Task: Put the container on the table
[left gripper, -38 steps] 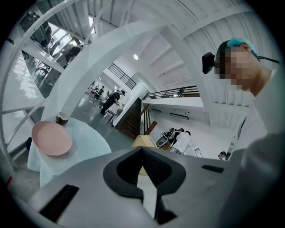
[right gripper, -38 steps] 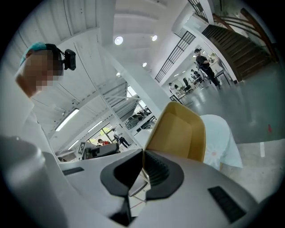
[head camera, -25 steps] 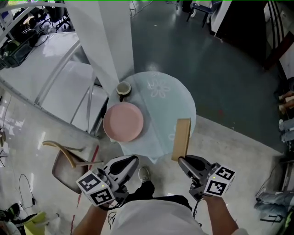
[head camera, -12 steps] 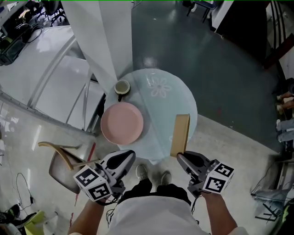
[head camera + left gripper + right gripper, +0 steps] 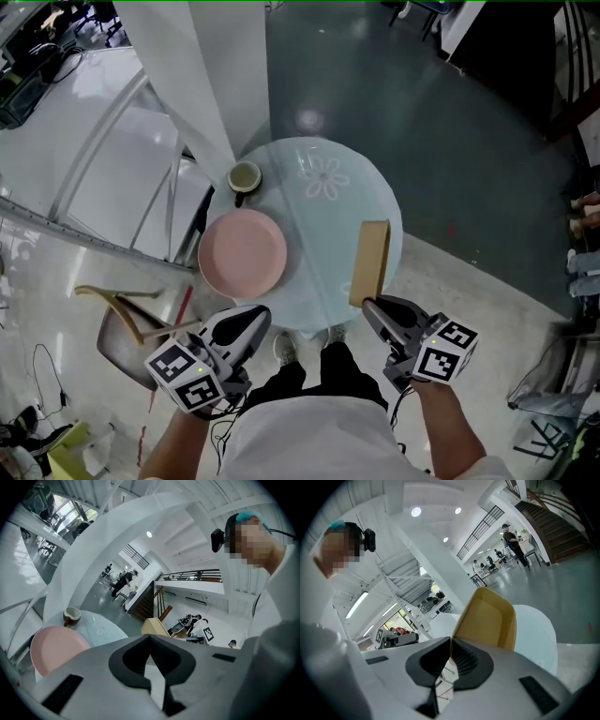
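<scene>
In the head view a tan, box-like container (image 5: 368,262) stands on edge over the right side of the round glass table (image 5: 328,202). My right gripper (image 5: 367,304) is shut on its near rim. From the right gripper view the container (image 5: 487,616) shows its yellow hollow just past the jaws, which pinch its edge. Whether it touches the glass I cannot tell. My left gripper (image 5: 255,317) hangs at the table's near edge, shut with nothing in it. The left gripper view shows the container (image 5: 154,626) beyond the closed jaws.
A pink plate (image 5: 242,253) lies on the table's left side, with a small green cup (image 5: 244,176) behind it. A white slanted column (image 5: 202,84) rises at the table's far left. A chair (image 5: 131,328) stands on the floor to the left.
The person has stepped closer to the table. The right gripper has carried the container slightly further over the tabletop. The left gripper stays shut and empty.
</scene>
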Motion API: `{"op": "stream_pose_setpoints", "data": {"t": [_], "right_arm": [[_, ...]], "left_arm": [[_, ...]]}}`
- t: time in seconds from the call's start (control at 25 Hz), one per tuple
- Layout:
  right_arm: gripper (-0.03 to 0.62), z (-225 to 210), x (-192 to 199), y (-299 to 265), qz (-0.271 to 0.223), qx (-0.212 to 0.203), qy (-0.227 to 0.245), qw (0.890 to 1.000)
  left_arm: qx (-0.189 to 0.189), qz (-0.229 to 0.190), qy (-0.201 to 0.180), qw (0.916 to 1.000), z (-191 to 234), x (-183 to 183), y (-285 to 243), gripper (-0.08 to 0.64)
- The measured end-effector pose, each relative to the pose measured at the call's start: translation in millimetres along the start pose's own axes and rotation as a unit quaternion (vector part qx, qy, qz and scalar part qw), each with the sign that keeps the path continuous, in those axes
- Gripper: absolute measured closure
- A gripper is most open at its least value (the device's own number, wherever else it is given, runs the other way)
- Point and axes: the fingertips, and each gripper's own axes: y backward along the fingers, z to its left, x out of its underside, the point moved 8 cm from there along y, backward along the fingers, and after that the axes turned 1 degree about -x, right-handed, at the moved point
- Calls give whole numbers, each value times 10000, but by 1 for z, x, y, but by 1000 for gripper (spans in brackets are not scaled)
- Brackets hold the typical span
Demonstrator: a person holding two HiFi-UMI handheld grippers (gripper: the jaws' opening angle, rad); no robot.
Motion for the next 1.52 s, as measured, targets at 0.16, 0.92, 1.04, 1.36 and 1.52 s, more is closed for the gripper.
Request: {"op": "stream_pose_setpoints", "data": {"t": [0.16, 0.92, 1.04, 1.36, 1.52], "right_arm": [[561, -32, -12, -3, 131, -85, 20, 9999], [561, -173, -76, -37, 859, -123, 352, 9956], [560, -193, -79, -48, 1007, -88, 405, 9941], [560, -241, -82, -79, 1405, 109, 706, 9875], [560, -260, -84, -91, 1633, 261, 957, 9816]], "left_arm": [[-206, -4, 55, 9998, 1, 2, -21, 538], [-888, 220, 161, 9957, 29, -5, -135, 538], [-963, 281, 172, 9948, 37, -5, -147, 538], [-1061, 544, -38, 9929, 55, -1, -172, 538], [-1067, 624, -90, 9923, 61, 1, -182, 538]]}}
